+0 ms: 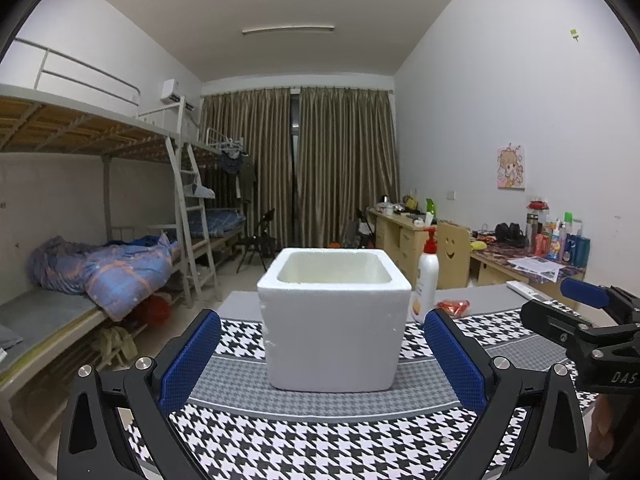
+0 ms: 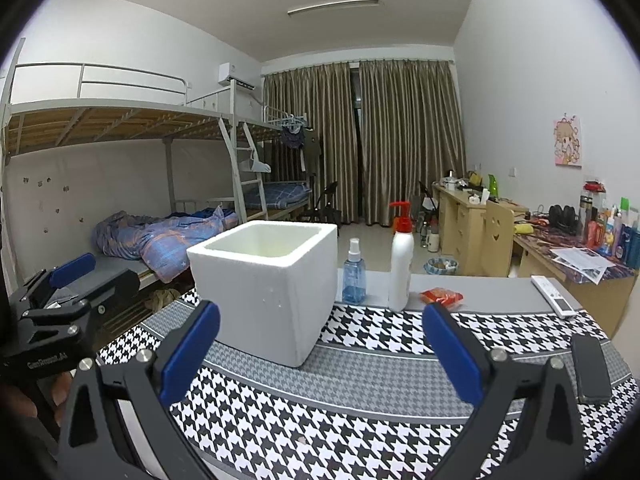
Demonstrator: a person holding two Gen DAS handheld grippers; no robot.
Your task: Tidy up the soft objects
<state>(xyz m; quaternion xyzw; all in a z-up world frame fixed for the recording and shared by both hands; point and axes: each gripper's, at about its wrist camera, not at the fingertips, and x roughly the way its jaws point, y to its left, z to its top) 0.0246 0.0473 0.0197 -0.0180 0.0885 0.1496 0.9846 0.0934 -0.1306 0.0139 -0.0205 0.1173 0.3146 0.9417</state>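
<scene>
- Left gripper (image 1: 322, 354): blue-padded jaws wide apart, nothing between the pads.
- White square foam box (image 1: 334, 320) stands open-topped straight ahead of the left jaws, on the houndstooth cloth (image 1: 320, 444).
- Right gripper (image 2: 322, 350): jaws spread, empty; box ahead, toward its left finger.
- White pump bottle with red top (image 2: 401, 264) and crumpled red soft packet (image 2: 441, 295) lie beyond the right jaws.

Two low, close wrist views across the table, both facing the foam box (image 1: 334, 320) (image 2: 264, 288).
</scene>
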